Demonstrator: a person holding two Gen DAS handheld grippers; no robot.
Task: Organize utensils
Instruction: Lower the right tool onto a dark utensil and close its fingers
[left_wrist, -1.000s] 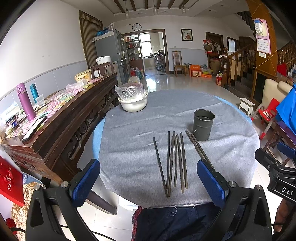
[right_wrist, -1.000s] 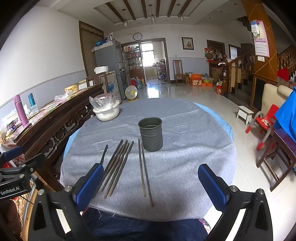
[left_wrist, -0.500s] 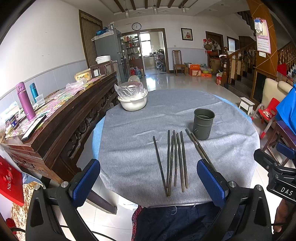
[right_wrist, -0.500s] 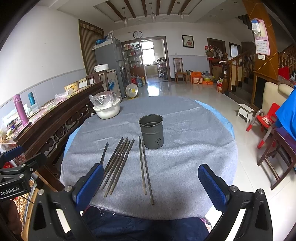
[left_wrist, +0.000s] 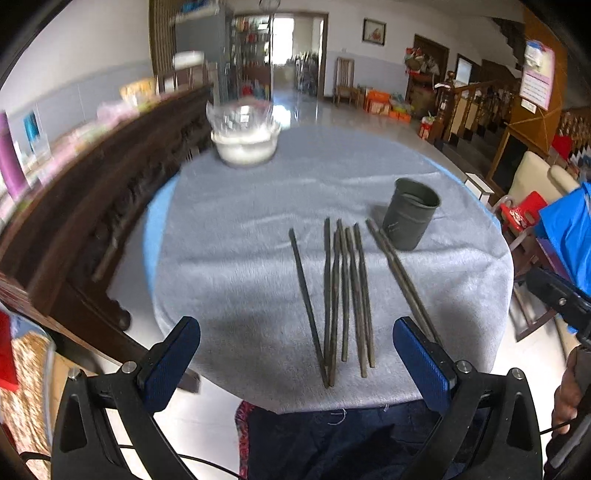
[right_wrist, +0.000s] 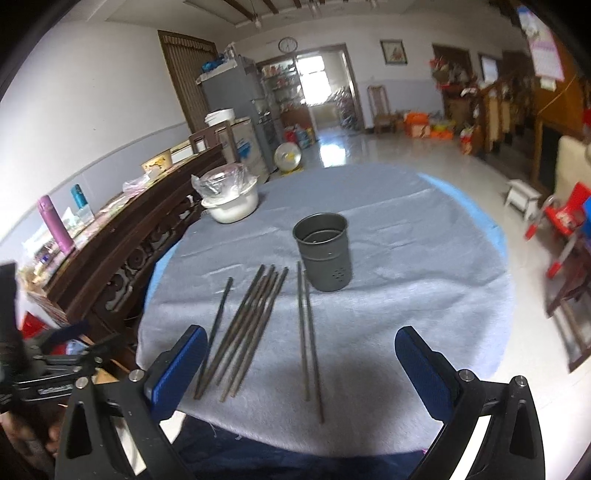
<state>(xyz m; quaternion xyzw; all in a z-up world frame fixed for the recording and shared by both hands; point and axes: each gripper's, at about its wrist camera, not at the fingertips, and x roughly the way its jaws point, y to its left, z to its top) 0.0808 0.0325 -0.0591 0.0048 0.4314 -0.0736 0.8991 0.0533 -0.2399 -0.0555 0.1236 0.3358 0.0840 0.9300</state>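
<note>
Several dark metal chopsticks (left_wrist: 345, 291) lie side by side on the grey cloth of the round table (left_wrist: 240, 236); they also show in the right wrist view (right_wrist: 255, 325). A dark grey perforated holder cup (left_wrist: 409, 213) stands upright and empty just beyond them, also in the right wrist view (right_wrist: 325, 254). My left gripper (left_wrist: 295, 350) is open and empty over the table's near edge, before the chopsticks. My right gripper (right_wrist: 301, 360) is open and empty, its fingers either side of the chopsticks' near ends.
A white bowl with a plastic cover (left_wrist: 243, 136) sits at the far left of the table. A dark wooden sideboard (left_wrist: 92, 177) with bottles runs along the left. Chairs (right_wrist: 565, 218) and a small stool (right_wrist: 522, 195) stand to the right.
Both grippers have moved forward and lower toward the table; the chopsticks and cup now look nearer and larger. Nothing on the table has moved.
</note>
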